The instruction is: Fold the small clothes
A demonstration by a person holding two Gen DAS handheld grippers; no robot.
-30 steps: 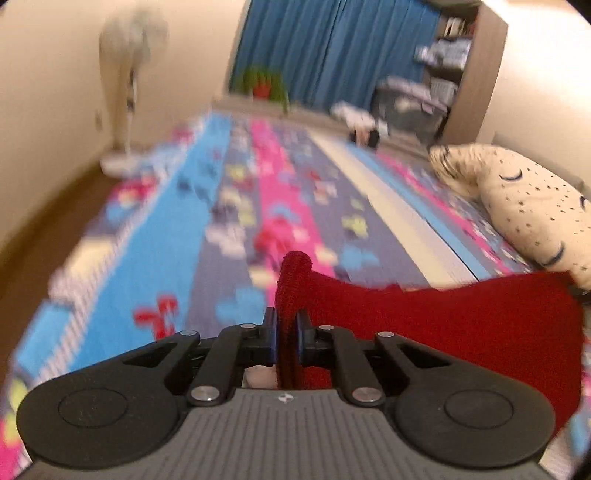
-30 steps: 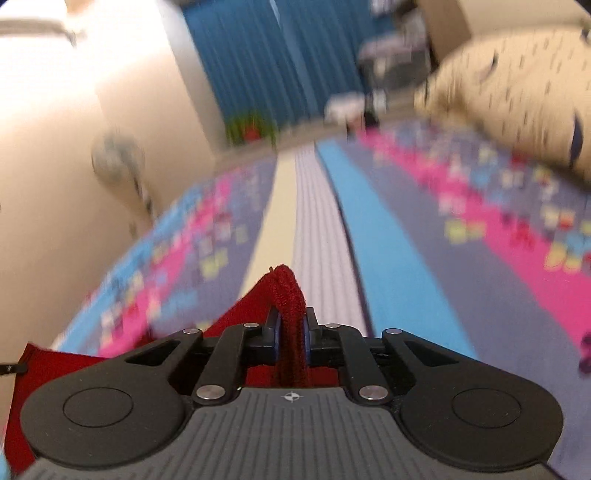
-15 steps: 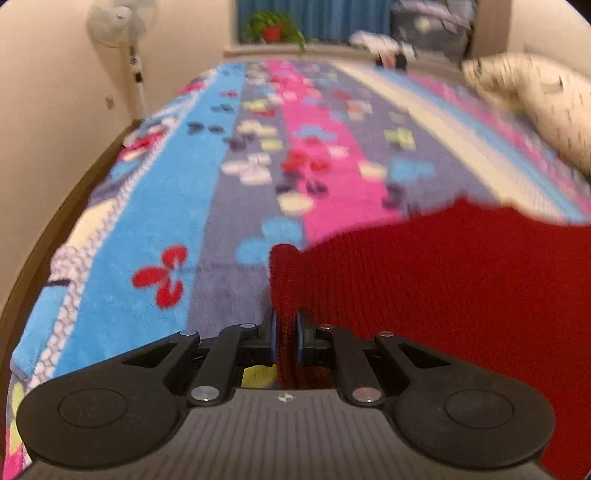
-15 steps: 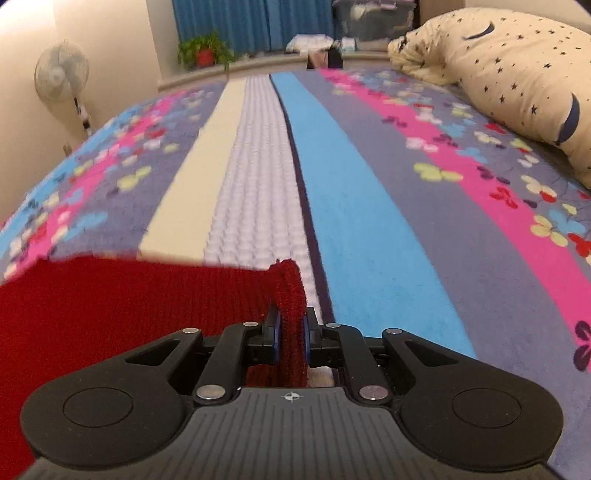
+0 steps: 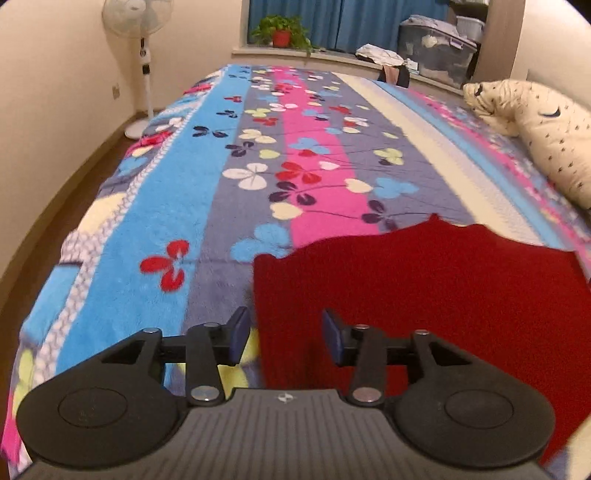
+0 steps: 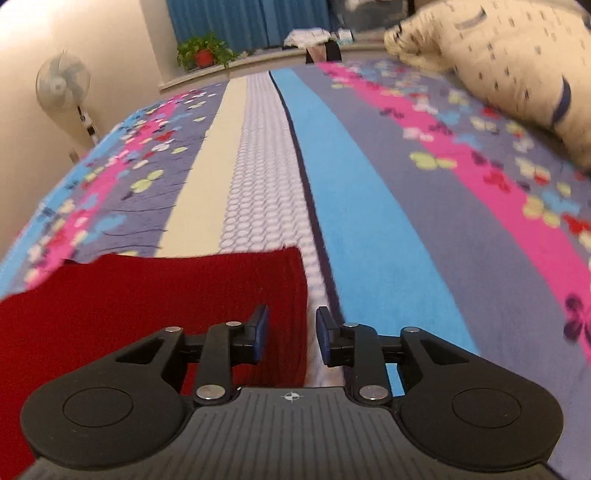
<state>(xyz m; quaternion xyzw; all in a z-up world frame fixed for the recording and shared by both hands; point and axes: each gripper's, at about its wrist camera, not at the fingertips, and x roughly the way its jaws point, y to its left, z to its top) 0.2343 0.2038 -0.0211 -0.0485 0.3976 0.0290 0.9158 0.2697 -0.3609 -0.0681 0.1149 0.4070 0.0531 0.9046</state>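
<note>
A red knitted garment [image 5: 443, 295] lies flat on the striped, flowered bed blanket [image 5: 229, 192]. My left gripper [image 5: 284, 338] is open, its jaws apart over the garment's left edge, holding nothing. In the right wrist view the same red garment [image 6: 147, 299] lies to the lower left, and my right gripper [image 6: 290, 338] is open over its right edge, holding nothing. The near part of the garment is hidden under both gripper bodies.
A cream star-print pillow [image 5: 546, 133] lies at the bed's right side. A standing fan [image 5: 138, 44] is by the left wall. A potted plant [image 5: 280, 31], storage boxes [image 5: 436, 48] and loose clothes sit on the far ledge before blue curtains.
Both grippers were shut on the garment's upper corners, lowered it onto the bed, and have now opened and let go. The garment now lies flat.
</note>
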